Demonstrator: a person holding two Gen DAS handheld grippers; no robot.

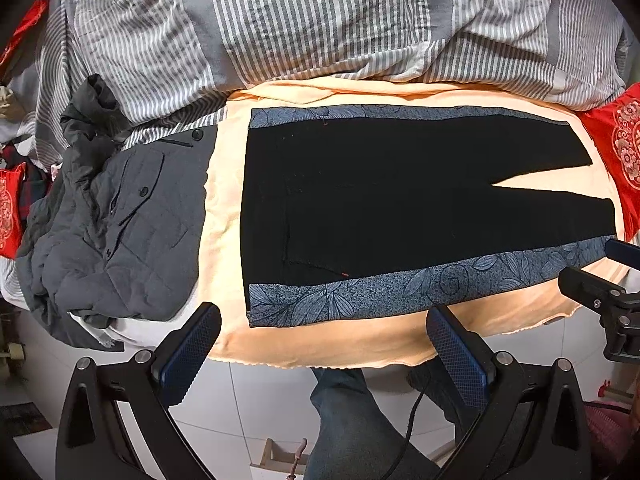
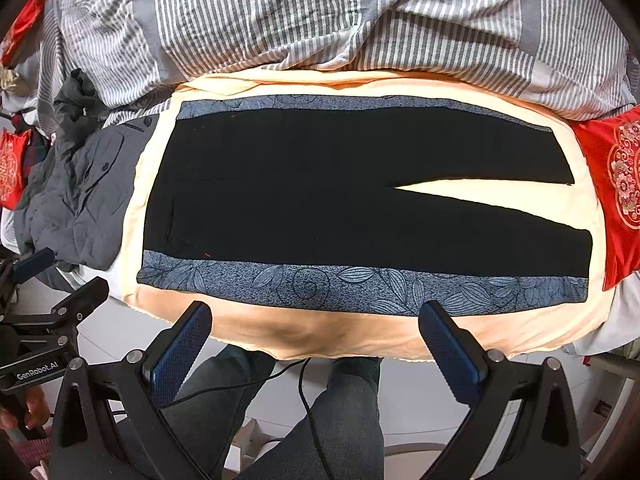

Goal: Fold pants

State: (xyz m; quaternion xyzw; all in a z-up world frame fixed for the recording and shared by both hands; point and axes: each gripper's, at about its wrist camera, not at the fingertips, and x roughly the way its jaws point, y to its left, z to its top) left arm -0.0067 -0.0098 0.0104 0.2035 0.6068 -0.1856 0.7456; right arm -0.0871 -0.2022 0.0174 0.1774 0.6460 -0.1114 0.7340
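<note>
Currently the pants (image 1: 400, 196) lie flat and unfolded on a peach blanket (image 1: 320, 344) spread over the bed, near its front edge. Long axis runs left–right across both views: waistband at the left end, the two leg cuffs at the right, a narrow wedge of blanket showing between the legs toward the cuffs. Black centre, blue leaf-print bands along the near and far long edges.

Left gripper (image 1: 322, 344): jaws spread wide, nothing between them, hovering just off the bed's front edge. The near printed band sits directly ahead of it, waistband corner ahead-left. Right gripper (image 2: 314, 340): likewise wide open and empty, off the front edge, facing the middle of the near band; the cuffs lie ahead and to its right. In the left wrist view the right gripper shows at the far right, level with the near leg's cuff.

Judgement: no fold made yet. Garment lies crosswise to both grippers, so each has one end nearer, left the waistband, right the cuffs. A leg-on-leg fold would take the near long edge away from the person; an end-to-end fold would carry the cuffs leftward toward the waistband.

Beside the waistband end: a grey quilted jacket (image 1: 116, 232), apart from the pants. Striped duvet (image 1: 320, 20) bunched behind; red cushion (image 2: 616, 184) past the cuffs.
</note>
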